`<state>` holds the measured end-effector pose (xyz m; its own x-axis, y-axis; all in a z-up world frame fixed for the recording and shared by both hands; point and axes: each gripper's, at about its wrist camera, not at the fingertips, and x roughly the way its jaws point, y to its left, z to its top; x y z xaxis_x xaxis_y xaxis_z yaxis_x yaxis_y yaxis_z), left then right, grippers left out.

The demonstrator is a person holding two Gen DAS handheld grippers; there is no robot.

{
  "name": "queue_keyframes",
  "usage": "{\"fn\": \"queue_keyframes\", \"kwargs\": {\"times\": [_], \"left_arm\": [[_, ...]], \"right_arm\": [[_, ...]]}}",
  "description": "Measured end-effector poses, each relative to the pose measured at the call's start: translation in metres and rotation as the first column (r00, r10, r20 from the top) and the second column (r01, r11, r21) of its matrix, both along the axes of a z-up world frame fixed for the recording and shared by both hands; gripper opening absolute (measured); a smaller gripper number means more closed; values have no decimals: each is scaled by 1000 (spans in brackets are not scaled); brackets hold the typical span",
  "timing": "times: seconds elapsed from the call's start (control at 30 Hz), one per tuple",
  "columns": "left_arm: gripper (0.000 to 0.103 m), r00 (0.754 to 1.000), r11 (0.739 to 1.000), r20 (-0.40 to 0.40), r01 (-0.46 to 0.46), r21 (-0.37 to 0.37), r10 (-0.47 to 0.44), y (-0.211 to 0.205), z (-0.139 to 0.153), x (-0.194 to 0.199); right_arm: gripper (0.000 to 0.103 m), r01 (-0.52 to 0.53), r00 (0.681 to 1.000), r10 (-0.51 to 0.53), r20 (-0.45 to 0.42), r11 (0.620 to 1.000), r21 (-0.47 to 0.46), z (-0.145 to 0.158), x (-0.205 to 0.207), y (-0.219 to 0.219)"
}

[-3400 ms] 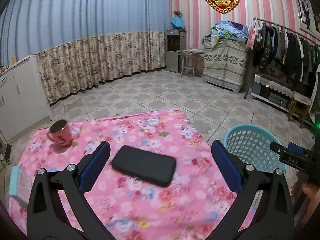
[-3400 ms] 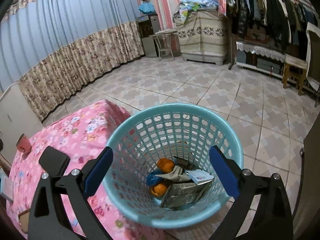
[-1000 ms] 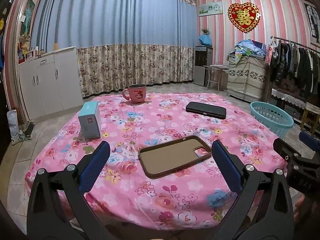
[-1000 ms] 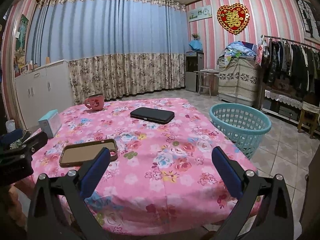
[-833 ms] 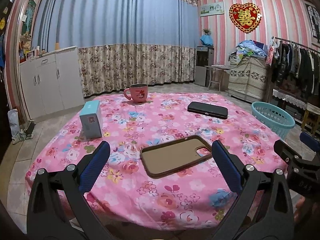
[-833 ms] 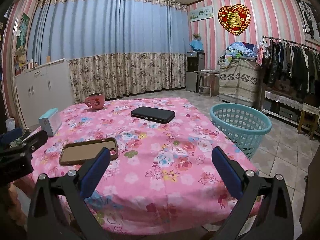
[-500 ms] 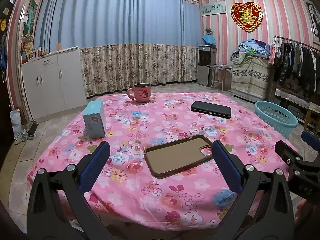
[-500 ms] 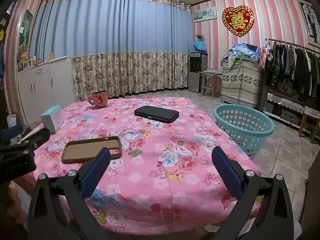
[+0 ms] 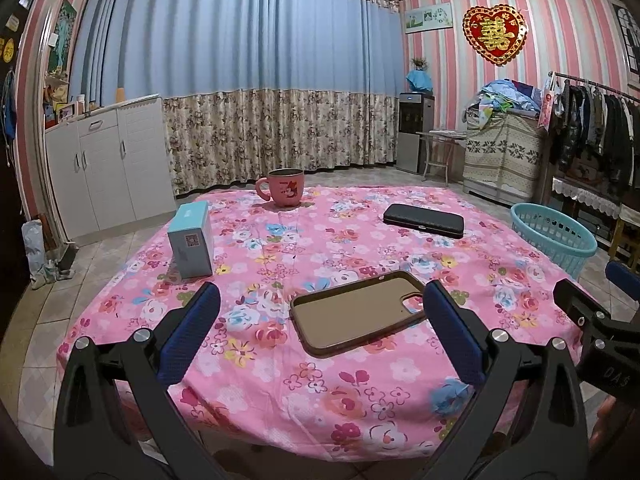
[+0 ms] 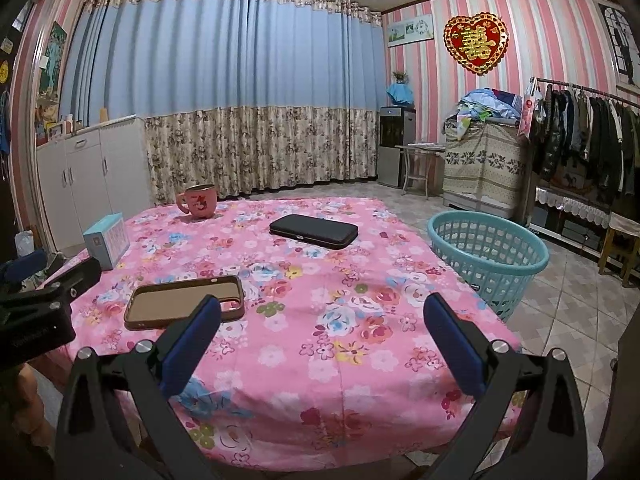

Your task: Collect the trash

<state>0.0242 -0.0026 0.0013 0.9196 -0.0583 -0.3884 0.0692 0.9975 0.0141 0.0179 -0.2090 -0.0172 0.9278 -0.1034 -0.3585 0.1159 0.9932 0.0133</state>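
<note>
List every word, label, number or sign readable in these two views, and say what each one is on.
"囍": gold character on the red heart wall ornament.
"DAS": white letters on the right gripper body, seen from the left wrist view.
Light lettering on the left gripper body: too blurred to read.
Blue box: QR code and small print, unreadable.
Pink mug: cartoon figure, no legible text.

1. Counter (image 9: 360, 408), pink floral cloth: one.
2. Pink mug (image 9: 285, 188): one.
3. Light blue box (image 9: 191, 240): one.
4. Black zip case (image 9: 423, 220): one.
5. Brown phone case (image 9: 356, 312): one.
6. Teal mesh basket (image 10: 486, 258), on the floor beside the counter: one.
7. Tongs: two, the left tongs (image 9: 320, 336) and the right tongs (image 10: 320, 338), each with two blue-padded fingers set wide apart, holding nothing.
</note>
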Motion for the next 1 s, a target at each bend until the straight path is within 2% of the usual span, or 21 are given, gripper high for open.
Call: {"fn": "queue_keyframes", "kwargs": {"times": [1.0], "left_arm": [[98, 1000, 1000, -4, 20, -13, -20, 2, 4, 2]], "right_arm": [[99, 2, 1000, -2, 6, 1000, -8, 1, 0, 4]]}}
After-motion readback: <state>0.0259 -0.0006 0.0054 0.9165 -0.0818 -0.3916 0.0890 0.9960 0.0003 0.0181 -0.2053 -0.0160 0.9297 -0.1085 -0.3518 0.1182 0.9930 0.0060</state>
